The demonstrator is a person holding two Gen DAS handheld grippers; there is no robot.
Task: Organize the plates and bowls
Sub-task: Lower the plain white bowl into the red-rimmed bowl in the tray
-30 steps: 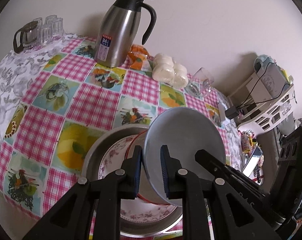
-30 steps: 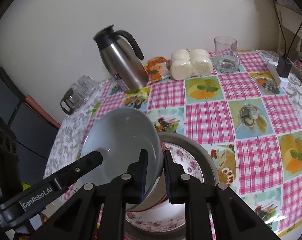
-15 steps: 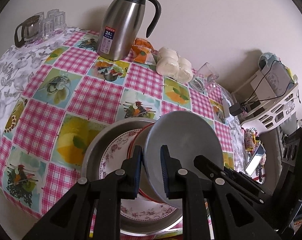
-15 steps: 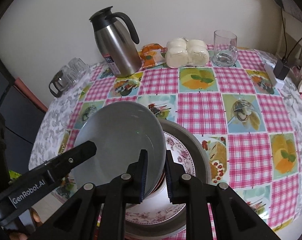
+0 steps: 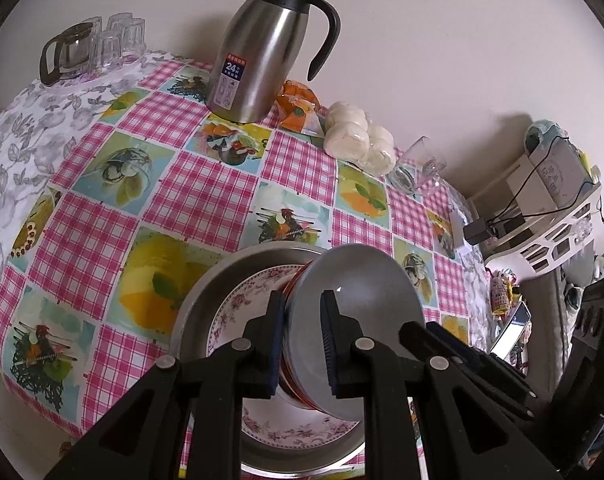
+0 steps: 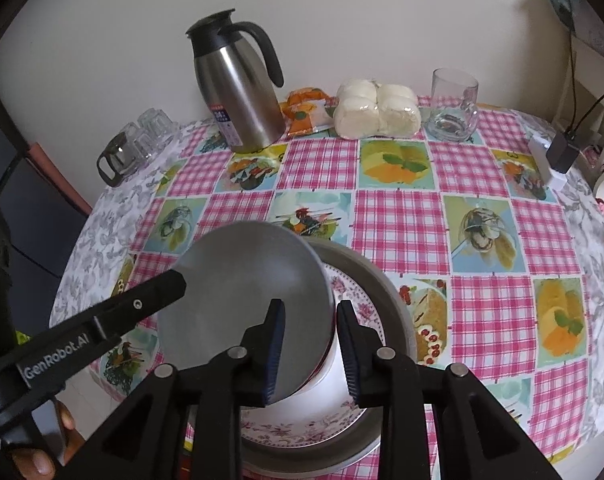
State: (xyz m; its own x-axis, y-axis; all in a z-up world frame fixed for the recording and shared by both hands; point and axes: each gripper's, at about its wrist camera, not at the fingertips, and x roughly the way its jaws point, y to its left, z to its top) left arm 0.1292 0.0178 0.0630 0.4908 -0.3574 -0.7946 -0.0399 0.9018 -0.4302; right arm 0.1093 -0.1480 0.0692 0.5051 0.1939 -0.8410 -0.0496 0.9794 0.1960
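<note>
While the grey bowl (image 6: 246, 300) sits low centre of the right wrist frame, stacked on a red-rimmed bowl (image 5: 292, 344) over the floral plate (image 6: 358, 308) inside the metal basin (image 6: 394, 300), both claws straddle its rim. Right gripper (image 6: 310, 352): jaws apart, rim between them, no clamp visible. Left gripper (image 5: 302, 344): jaws also apart, either side of the opposite rim. The bowl tilts, mouth facing the right wrist camera. Each claw equally near; closing on the rim looks to be the next need.
</note>
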